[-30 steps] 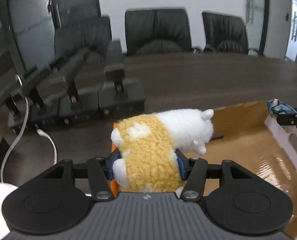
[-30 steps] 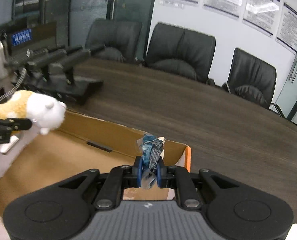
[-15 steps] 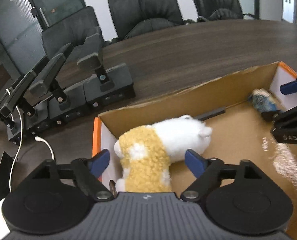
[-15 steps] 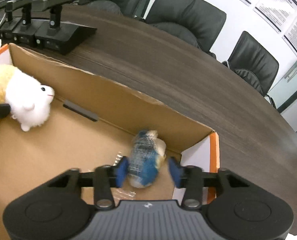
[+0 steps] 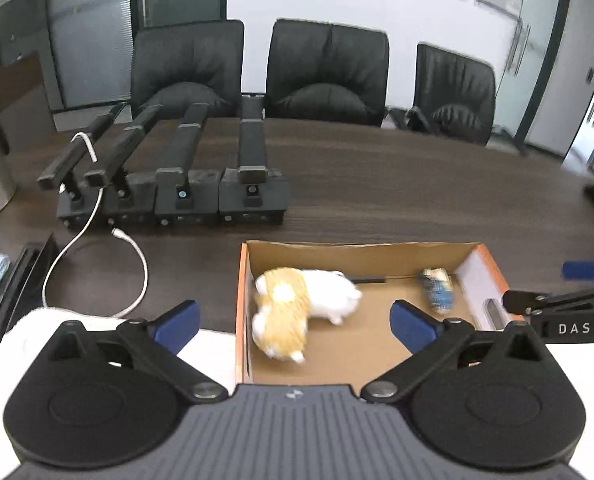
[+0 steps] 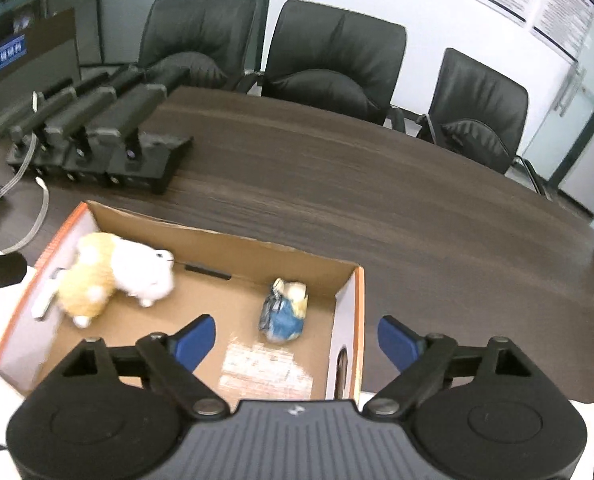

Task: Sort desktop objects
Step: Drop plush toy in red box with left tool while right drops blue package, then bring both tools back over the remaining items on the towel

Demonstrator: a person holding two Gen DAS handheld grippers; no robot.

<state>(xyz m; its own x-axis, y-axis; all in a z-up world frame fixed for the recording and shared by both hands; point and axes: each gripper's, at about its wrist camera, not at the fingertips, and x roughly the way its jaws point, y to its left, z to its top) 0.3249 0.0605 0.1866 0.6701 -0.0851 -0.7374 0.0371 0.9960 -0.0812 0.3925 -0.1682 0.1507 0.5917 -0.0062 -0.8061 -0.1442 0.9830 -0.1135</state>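
Note:
A yellow and white plush animal (image 5: 297,308) (image 6: 113,278) lies at the left end of an open cardboard box (image 5: 357,250) (image 6: 225,242). A small blue and cream packet (image 5: 439,290) (image 6: 283,310) lies near the box's right end. My left gripper (image 5: 295,322) hangs above the box with its jaws opening wide, nothing between them. My right gripper (image 6: 295,338) also hovers above the box, jaws opening, and the packet lies loose below them. The right gripper's finger (image 5: 585,270) shows at the right edge of the left wrist view.
Several black stands (image 5: 185,172) (image 6: 97,136) sit in a row on the dark wooden table (image 5: 417,188) behind the box. A white cable (image 5: 93,264) loops beside them. Black office chairs (image 5: 325,72) line the far side. White cloth (image 5: 41,320) lies at the near left.
Both grippers opened and rose. The plush dropped from the left gripper into the box, and the packet dropped from the right gripper onto the box floor.

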